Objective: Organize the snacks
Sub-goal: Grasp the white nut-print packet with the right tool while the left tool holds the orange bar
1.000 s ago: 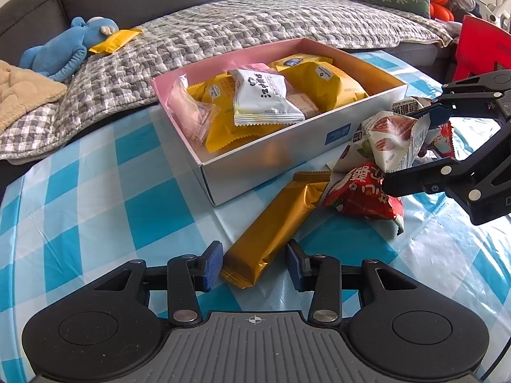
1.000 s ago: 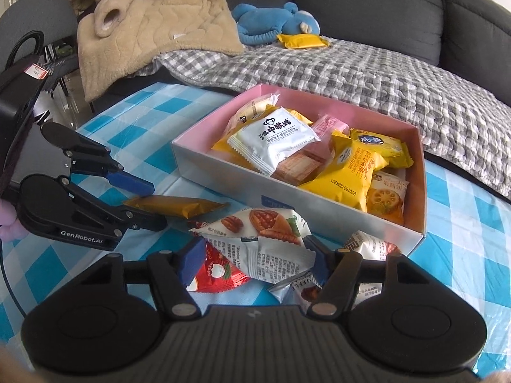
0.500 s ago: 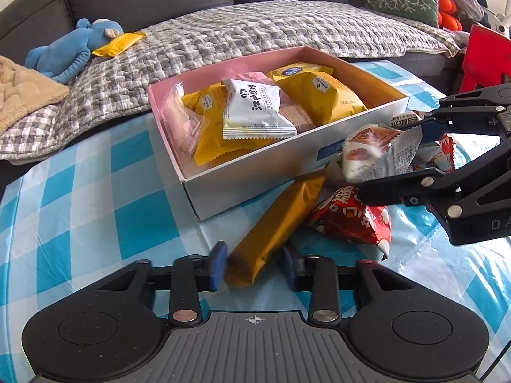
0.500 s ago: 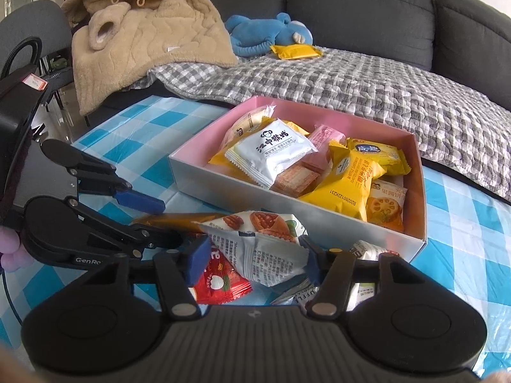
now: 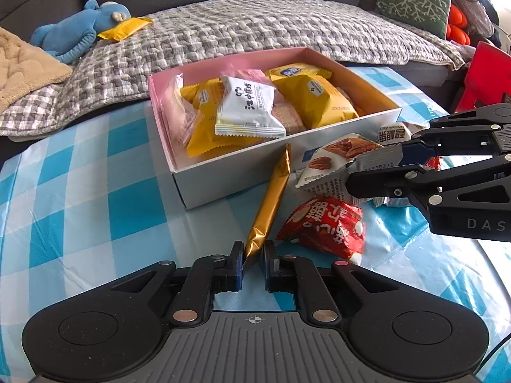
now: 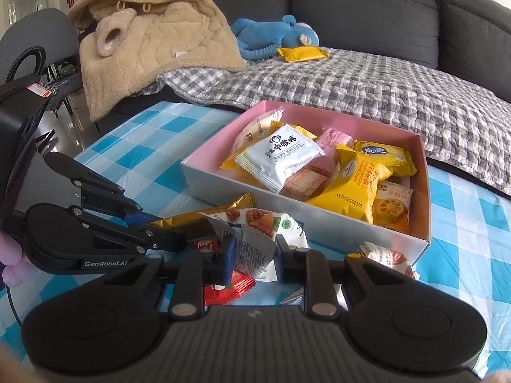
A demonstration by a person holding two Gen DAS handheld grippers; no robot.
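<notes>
- Nearest you, in front of the box (image 5: pixel 223 175), your left gripper (image 5: pixel 253 263) sits low over the checked tablecloth (image 5: pixel 80 191), its fingers closed down onto the near end of the gold bar (image 5: pixel 270 201).
- That gold bar runs away from the gripper, and its far tip leans against the box's front wall.
- Just right of the bar lies the red packet (image 5: pixel 322 223), flat on the cloth.
- Above the red packet, your right gripper (image 6: pixel 254 255) comes in from the side, held level, fingers pinched on the crumpled pecan packet (image 6: pixel 252 233), which is lifted clear of the cloth before the box's front wall.
- From the right wrist view you can see another small packet (image 6: pixel 386 257) by the box's near right corner; the left wrist view shows only part of it.
- Inside the box, the white packet (image 5: pixel 247 111) lies on top of the yellow packets (image 5: pixel 319 102).
- Behind the box, the grey blanket (image 5: pixel 239 35) covers the sofa, with the blue plush (image 5: pixel 76 32) resting on it; the right wrist view alone shows the beige coat (image 6: pixel 153 38) heaped to the left.
</notes>
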